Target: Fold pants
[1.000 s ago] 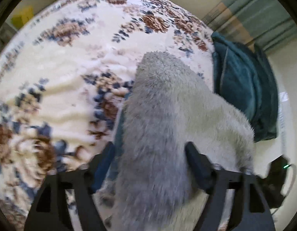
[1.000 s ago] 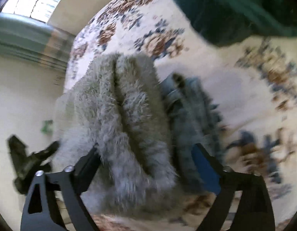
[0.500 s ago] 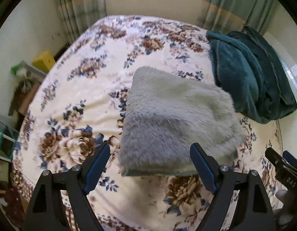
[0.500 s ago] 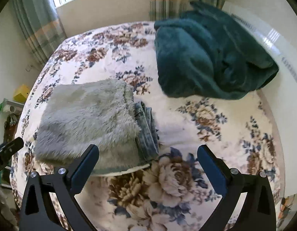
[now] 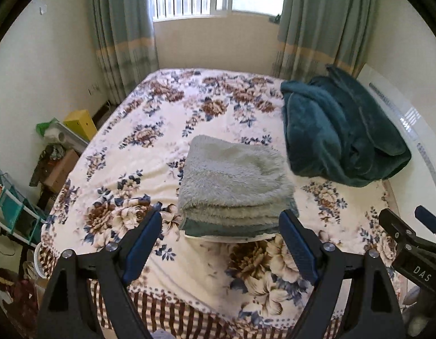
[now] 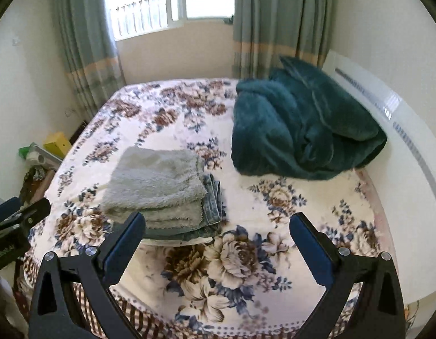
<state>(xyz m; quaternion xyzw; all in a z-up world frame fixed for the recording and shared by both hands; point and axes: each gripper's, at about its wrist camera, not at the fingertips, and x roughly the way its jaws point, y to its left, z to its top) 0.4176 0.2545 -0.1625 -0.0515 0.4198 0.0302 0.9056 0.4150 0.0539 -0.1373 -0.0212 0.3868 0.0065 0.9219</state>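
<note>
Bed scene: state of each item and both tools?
Pants: folded into a stack, lying on the bed, untouched.
Teal blanket: bunched, apart from the pants.
Bedspread: spread flat.
Left tool: open, empty.
Right tool: open, empty.
Curtains: drawn open.

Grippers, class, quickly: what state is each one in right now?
Left gripper: open, holding nothing.
Right gripper: open, holding nothing.
The folded pants lie on the bed, beyond both.

One folded grey fleece-lined pair of pants (image 5: 235, 186), one crumpled teal plush blanket (image 5: 339, 130), one floral bed (image 5: 139, 169), two black tongs.
</note>
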